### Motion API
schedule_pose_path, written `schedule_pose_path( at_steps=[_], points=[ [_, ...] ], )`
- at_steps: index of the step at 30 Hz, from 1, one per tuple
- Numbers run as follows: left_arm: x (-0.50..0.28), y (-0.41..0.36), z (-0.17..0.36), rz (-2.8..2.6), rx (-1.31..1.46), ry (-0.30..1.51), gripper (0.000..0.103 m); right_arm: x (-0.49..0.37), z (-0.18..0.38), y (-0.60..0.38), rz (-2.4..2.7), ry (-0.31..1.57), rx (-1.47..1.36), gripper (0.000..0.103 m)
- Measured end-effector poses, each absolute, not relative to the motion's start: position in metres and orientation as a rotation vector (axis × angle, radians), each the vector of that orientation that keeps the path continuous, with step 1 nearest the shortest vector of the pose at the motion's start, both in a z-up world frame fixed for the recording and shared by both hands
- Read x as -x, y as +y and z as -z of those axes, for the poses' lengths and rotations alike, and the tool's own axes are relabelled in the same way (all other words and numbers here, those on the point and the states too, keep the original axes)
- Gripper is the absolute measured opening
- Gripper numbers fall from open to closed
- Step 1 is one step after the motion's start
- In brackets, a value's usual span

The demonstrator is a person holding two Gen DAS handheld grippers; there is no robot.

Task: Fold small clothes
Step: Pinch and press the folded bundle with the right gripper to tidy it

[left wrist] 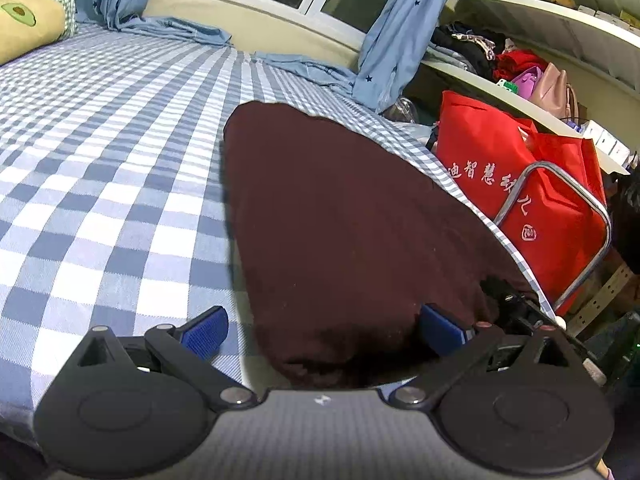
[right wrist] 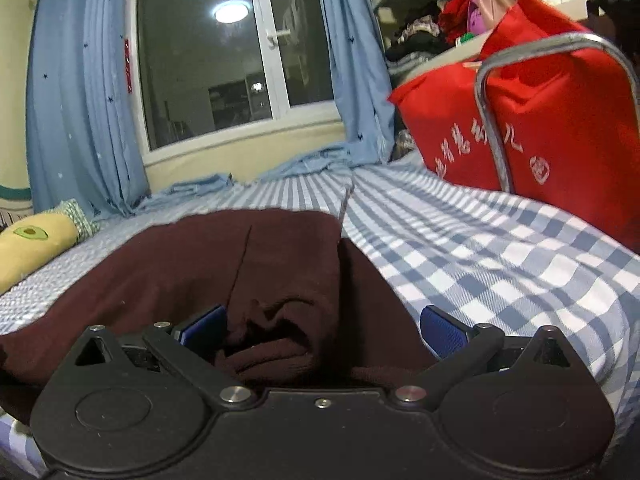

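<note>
A dark maroon garment (left wrist: 340, 220) lies spread on the blue-and-white checked bed (left wrist: 100, 184), near its right edge. My left gripper (left wrist: 324, 332) is open, its blue pads wide apart, with the garment's near hem between them. In the right wrist view the same garment (right wrist: 192, 264) shows a fold line and a bunched hem. My right gripper (right wrist: 324, 330) is open, its pads either side of that bunched hem, not closed on it. The other gripper's black body (left wrist: 516, 312) shows at the garment's right corner.
A red bag with a metal frame (left wrist: 532, 200) stands at the bed's right edge (right wrist: 540, 112). Shelves with clothes and bags (left wrist: 520, 64) are behind it. An avocado-print pillow (left wrist: 28, 24) lies far left. Blue curtains (right wrist: 80, 120) and a window (right wrist: 224, 60) are behind the bed.
</note>
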State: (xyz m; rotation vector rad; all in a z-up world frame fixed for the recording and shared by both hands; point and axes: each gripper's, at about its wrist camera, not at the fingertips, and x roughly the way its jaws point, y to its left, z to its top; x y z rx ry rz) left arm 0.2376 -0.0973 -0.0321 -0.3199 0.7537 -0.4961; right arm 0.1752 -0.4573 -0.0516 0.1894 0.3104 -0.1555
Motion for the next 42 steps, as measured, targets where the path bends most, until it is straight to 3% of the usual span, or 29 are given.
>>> schedule_pose_path(
  at_steps=[2, 5, 10, 11, 12, 14, 19, 25, 28, 30, 33, 38, 42],
  points=[
    [-0.239, -0.098, 0.035, 0.492, 0.327, 0.767, 0.103, -0.169, 0.049, -0.46, 0.159, 0.261, -0.201, 0.102],
    [-0.241, -0.103, 0.039, 0.469, 0.302, 0.784, 0.103, -0.169, 0.044, -0.465, 0.146, 0.247, -0.229, 0.093],
    [-0.242, -0.104, 0.04, 0.467, 0.296, 0.789, 0.103, -0.179, 0.043, -0.47, 0.108, 0.292, -0.257, 0.05],
    [-0.242, -0.104, 0.04, 0.466, 0.298, 0.792, 0.103, -0.181, 0.043, -0.471, 0.094, 0.299, -0.268, 0.027],
    [-0.242, -0.104, 0.04, 0.463, 0.298, 0.793, 0.103, -0.182, 0.043, -0.472, 0.083, 0.306, -0.276, 0.017],
    [-0.242, -0.106, 0.038, 0.461, 0.289, 0.792, 0.103, -0.183, 0.039, -0.469, 0.098, 0.3, -0.241, 0.012],
    [-0.243, -0.116, 0.035, 0.474, 0.246, 0.79, 0.103, -0.184, 0.037, -0.472, 0.141, 0.294, -0.179, 0.012],
    [-0.245, -0.118, 0.043, 0.489, 0.252, 0.808, 0.103, -0.188, 0.05, -0.478, 0.144, 0.354, -0.194, 0.017],
    [-0.246, -0.115, 0.045, 0.494, 0.268, 0.81, 0.103, -0.186, 0.045, -0.486, 0.134, 0.354, -0.234, 0.036],
    [-0.246, -0.115, 0.046, 0.496, 0.267, 0.808, 0.103, -0.187, 0.041, -0.494, 0.122, 0.359, -0.262, 0.062],
    [-0.247, -0.115, 0.046, 0.5, 0.268, 0.807, 0.103, -0.194, 0.037, -0.504, 0.068, 0.391, -0.298, 0.083],
    [-0.248, -0.115, 0.046, 0.507, 0.272, 0.803, 0.103, -0.22, 0.036, -0.514, -0.015, 0.459, -0.352, 0.098],
    [-0.249, -0.114, 0.046, 0.513, 0.275, 0.805, 0.103, -0.245, 0.036, -0.517, -0.055, 0.528, -0.369, 0.1]
  ],
)
